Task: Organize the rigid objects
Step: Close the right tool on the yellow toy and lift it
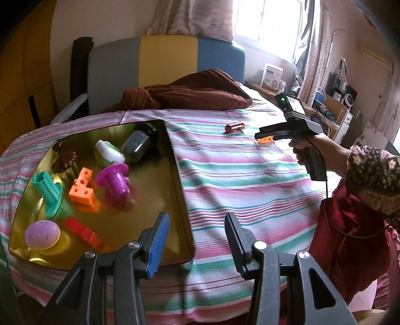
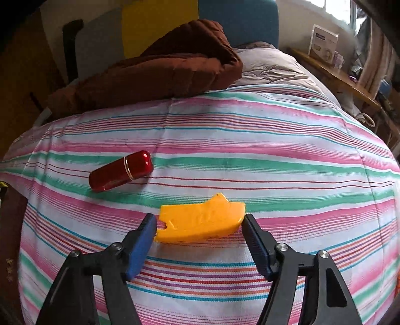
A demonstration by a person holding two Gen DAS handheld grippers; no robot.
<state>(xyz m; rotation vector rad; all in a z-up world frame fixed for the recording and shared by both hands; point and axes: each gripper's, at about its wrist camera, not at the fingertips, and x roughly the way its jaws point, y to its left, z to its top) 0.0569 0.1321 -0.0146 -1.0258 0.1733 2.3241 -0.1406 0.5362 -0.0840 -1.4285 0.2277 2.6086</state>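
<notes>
The yellow block (image 2: 200,220), likely light, stiff and slick, is lying between the right gripper's (image 2: 199,228) released jaws, ends offering grip; the left gripper (image 1: 195,237) is hanging open.

A lived-in home bedroom. A bed (image 2: 225,155) under a pink, green and white striped sheet fills the room, a brown blanket (image 2: 160,67) bunched at its far end. Behind the bed hang window curtains (image 1: 192,17); beside it stand cluttered shelves (image 1: 335,105).

Glossy red case (image 2: 121,171), matt striped cloth (image 2: 250,155)
</notes>
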